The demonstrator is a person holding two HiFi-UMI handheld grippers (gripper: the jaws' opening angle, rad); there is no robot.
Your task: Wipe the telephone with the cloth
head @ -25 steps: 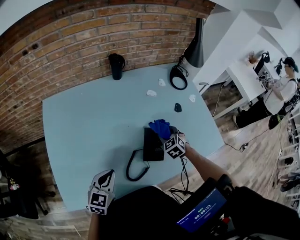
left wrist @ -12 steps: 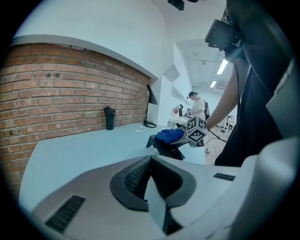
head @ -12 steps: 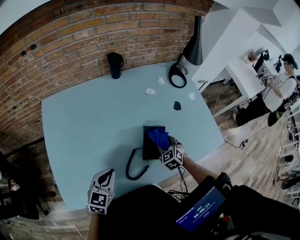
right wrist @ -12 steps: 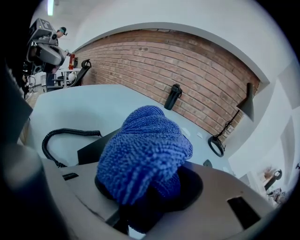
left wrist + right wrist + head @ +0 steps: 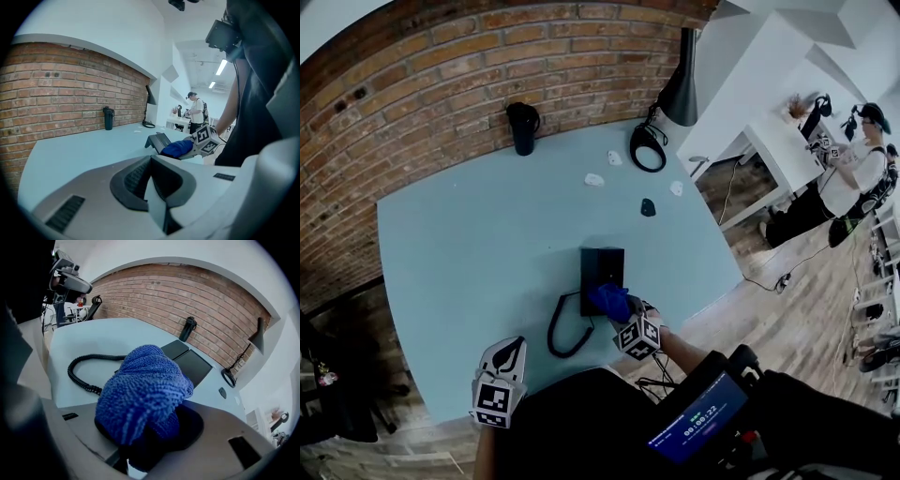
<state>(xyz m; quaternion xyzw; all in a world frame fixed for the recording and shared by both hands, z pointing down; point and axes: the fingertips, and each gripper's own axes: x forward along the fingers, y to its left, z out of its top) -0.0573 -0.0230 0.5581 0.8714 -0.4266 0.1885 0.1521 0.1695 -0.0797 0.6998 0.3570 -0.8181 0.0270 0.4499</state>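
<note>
A black telephone (image 5: 602, 268) lies on the pale blue table (image 5: 469, 253), and its coiled cord (image 5: 564, 330) loops toward the near edge. My right gripper (image 5: 619, 309) is shut on a bunched blue cloth (image 5: 608, 300), which rests at the phone's near end. The right gripper view has the cloth (image 5: 143, 390) filling the jaws, with the telephone (image 5: 185, 362) and cord (image 5: 82, 373) beyond it. My left gripper (image 5: 508, 356) hovers at the table's near edge, left of the cord, shut with nothing in it. The left gripper view shows the telephone (image 5: 159, 139) and cloth (image 5: 177, 148) ahead.
A black bottle (image 5: 523, 127) stands by the brick wall. A black desk lamp (image 5: 680, 89) with a ring base (image 5: 646, 150) stands at the far right corner. Small white bits (image 5: 594, 179) and a dark piece (image 5: 648, 207) lie beyond the phone. A person (image 5: 848, 178) stands at a white desk.
My right gripper has drawn the cloth along the telephone from its far end to its near end, uncovering the phone's top. The left gripper has stayed put.
</note>
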